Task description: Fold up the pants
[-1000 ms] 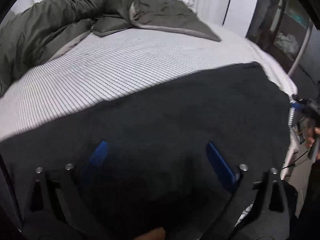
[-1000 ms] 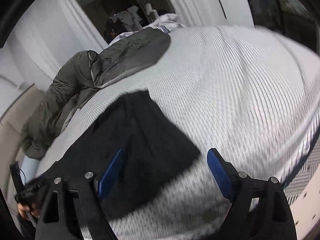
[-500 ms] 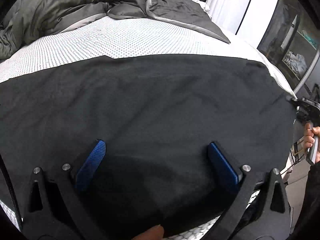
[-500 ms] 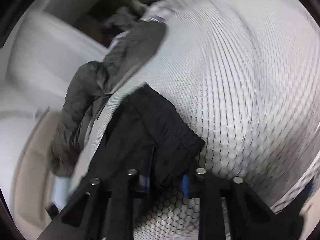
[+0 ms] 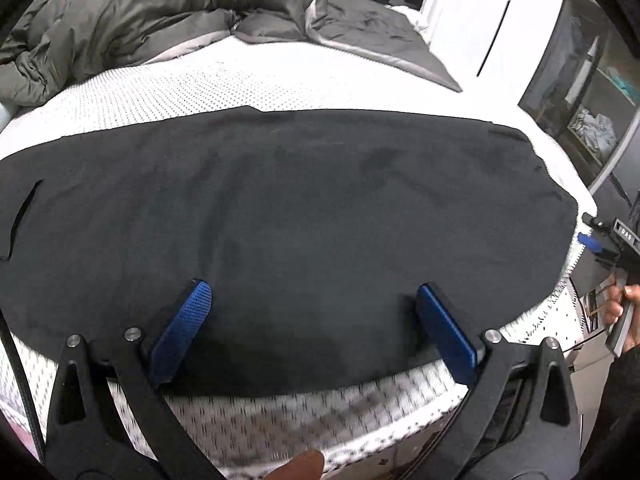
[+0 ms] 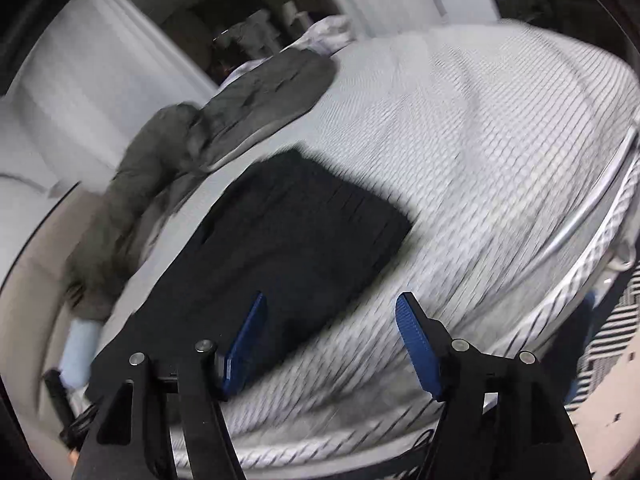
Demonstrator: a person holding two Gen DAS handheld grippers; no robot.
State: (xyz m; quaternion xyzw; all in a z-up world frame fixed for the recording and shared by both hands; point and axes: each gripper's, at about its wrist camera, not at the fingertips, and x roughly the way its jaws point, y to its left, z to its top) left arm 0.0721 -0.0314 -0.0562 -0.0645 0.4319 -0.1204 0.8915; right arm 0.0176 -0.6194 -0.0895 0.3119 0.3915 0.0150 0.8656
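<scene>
— Left wrist view: black pants spread flat across the white patterned mattress, reaching from beyond the left finger to well past the right finger. Left gripper spread wide, empty, both blue pads hovering over the near hem. Soft, limp cloth by the look of it; light, no stiffness, likely to sag and drag once lifted.

— Agreed. Right wrist view, blurred: right gripper also parted wide, holding nothing. Same pants ahead of the left finger, one square end corner lying just beyond its tip; bare mattress ahead of the right finger.

— Best hold, then?

— Probably a pinch at an edge or corner, through all layers, not the middle of the panel. Near hem between the left gripper's fingers; end corner for the right. Thin fabric on a textured cover, so a shallow bite may well slip off.

— Anything in the way?

— Grey duvet bunched far beyond the fingertips, well apart from the pants. Shelving off past the right finger, clear of the bed. Bed edge close under both grippers; some risk of the near hem sliding off. Fold line itself unobstructed, as far as can be judged.
</scene>
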